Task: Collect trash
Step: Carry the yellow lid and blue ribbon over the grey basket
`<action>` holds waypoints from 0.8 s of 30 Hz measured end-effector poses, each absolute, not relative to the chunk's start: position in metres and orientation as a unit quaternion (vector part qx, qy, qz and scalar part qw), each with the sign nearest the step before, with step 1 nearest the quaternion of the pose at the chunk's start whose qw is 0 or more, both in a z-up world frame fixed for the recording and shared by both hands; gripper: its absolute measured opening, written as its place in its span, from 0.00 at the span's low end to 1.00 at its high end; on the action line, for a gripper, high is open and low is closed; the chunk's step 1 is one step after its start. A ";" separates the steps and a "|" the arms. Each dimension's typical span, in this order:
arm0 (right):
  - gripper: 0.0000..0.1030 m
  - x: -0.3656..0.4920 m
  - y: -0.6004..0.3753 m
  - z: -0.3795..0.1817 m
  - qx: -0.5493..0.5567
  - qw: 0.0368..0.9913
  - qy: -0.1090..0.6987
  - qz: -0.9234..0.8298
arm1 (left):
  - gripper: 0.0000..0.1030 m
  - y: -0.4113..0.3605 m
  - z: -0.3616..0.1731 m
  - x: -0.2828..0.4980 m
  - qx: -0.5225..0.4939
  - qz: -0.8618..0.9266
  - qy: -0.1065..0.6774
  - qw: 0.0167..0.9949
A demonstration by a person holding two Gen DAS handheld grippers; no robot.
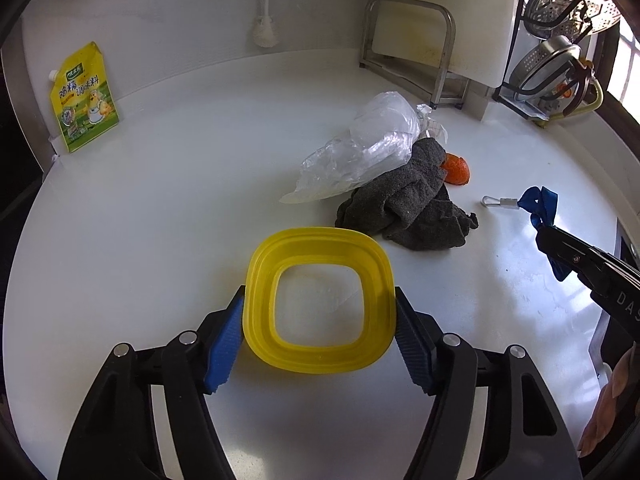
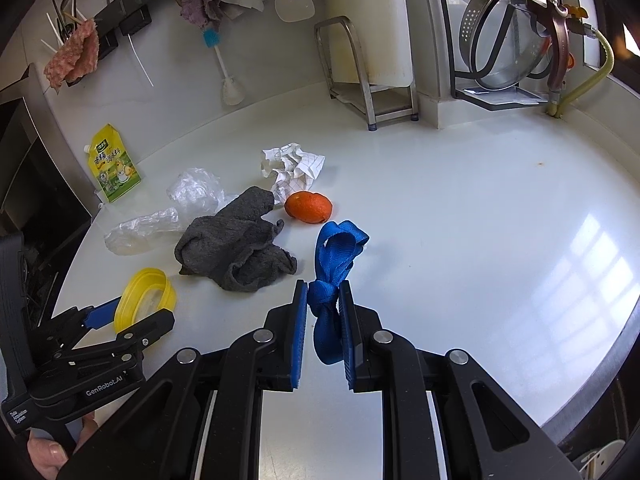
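Note:
My left gripper (image 1: 319, 302) is shut on a yellow collapsible container (image 1: 319, 300), holding it by its two sides just above the white counter; the container also shows in the right wrist view (image 2: 146, 300). My right gripper (image 2: 323, 296) is shut on the knot of a blue ribbon strap (image 2: 334, 258), whose loop lies on the counter; the strap also shows in the left wrist view (image 1: 542, 204). A crumpled clear plastic bag (image 1: 360, 148), a crumpled checked paper (image 2: 294, 168), an orange peel (image 2: 309, 207) and a grey cloth (image 2: 236, 240) lie in the middle.
A yellow seasoning pouch (image 1: 84, 100) leans on the back wall at left. A metal rack with a cutting board (image 2: 368, 76) and a dish rack with steel pans (image 2: 508, 40) stand at the back right. A bottle brush (image 2: 224, 68) hangs on the wall.

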State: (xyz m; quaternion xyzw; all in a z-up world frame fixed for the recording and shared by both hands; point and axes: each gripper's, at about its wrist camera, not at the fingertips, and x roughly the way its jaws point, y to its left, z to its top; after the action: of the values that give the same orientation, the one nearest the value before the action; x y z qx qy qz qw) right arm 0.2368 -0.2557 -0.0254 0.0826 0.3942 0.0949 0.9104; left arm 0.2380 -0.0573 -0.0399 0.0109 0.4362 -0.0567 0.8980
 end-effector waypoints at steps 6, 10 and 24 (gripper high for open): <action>0.15 0.221 -0.261 -0.024 0.091 0.912 0.390 0.089 | 0.65 -0.049 -0.024 0.215 0.016 -0.065 0.412 0.909; 0.15 0.201 -0.261 -0.017 0.090 0.917 0.379 0.083 | 0.65 -0.040 -0.017 0.198 0.014 -0.074 0.403 0.912; 0.15 0.082 -0.247 -0.011 0.112 0.925 0.358 0.063 | 0.65 -0.017 0.001 0.114 0.018 -0.099 0.377 0.921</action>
State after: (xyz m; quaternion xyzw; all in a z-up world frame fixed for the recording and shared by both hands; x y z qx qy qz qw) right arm 0.0823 -0.2473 -0.0105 0.1120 0.3581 0.0634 0.9248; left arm 0.1144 -0.0171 0.0012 0.0184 0.3770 -0.0992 0.9207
